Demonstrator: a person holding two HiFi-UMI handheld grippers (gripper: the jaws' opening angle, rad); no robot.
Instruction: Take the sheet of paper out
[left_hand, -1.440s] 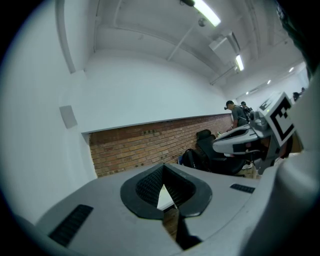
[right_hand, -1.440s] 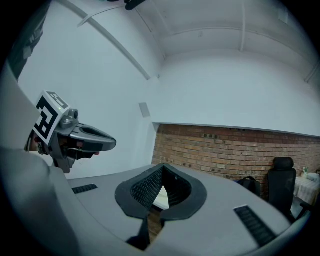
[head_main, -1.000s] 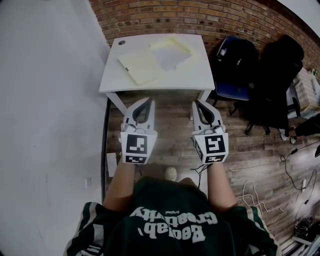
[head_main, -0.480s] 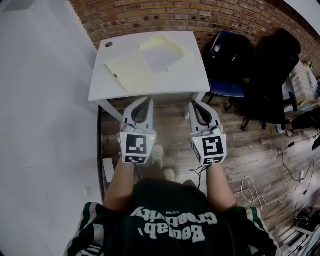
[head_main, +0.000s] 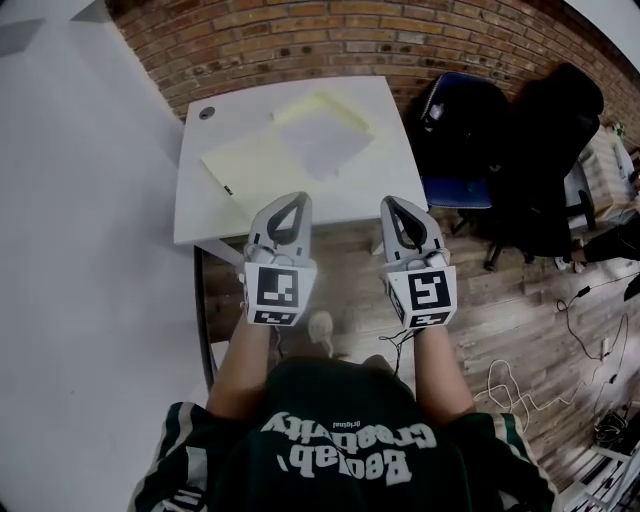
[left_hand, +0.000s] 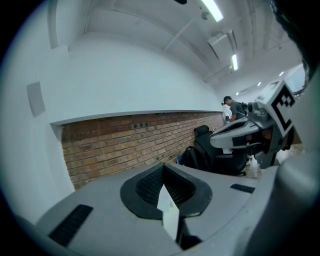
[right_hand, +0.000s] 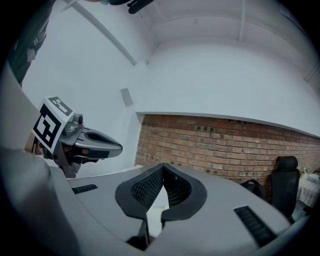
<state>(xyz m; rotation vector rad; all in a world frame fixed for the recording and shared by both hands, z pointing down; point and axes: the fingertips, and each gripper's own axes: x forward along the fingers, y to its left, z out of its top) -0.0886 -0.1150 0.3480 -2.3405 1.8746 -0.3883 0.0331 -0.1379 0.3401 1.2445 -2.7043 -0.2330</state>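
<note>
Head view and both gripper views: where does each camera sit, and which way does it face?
Head view: on the person's head, facing steeply down at the table; shows forearms, left tongs, right tongs.
Left gripper view: on left tongs, facing the brick wall; shows its shut jaws, right tongs.
Right gripper view: on right tongs, facing likewise; shows shut jaws, left tongs.
Shared: the brick wall.

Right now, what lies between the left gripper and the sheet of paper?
In the head view, only the near part of the yellow folder, on the table, lies between the left gripper and the sheet.
</note>
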